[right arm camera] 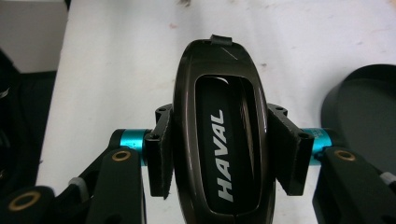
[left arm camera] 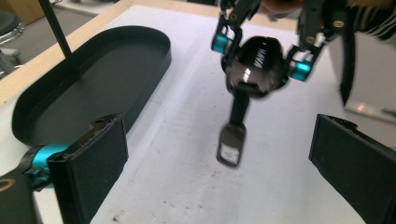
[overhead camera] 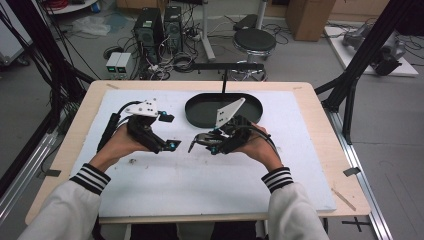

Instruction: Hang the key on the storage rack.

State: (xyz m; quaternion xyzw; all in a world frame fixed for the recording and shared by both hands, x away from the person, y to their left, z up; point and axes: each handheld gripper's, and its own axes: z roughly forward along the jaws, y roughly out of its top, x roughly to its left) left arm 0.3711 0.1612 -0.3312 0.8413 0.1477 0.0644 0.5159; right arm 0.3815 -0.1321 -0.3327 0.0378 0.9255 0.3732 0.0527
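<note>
Right gripper (right arm camera: 224, 154) clenched on HAVAL car key fob (right arm camera: 219, 135), mid-mat above white mat (overhead camera: 165, 180); left gripper (left arm camera: 219, 154) released, jaws wide, empty. Step: handover finished. Next: carry fob to black oval tray (overhead camera: 200, 117) at 12 o'clock

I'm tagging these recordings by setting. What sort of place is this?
Probably a robotics or data-collection lab, not a home. Desktop computer towers stand on the floor among tangled cables, black frame struts flank the table, and a stool stands behind it.
</note>
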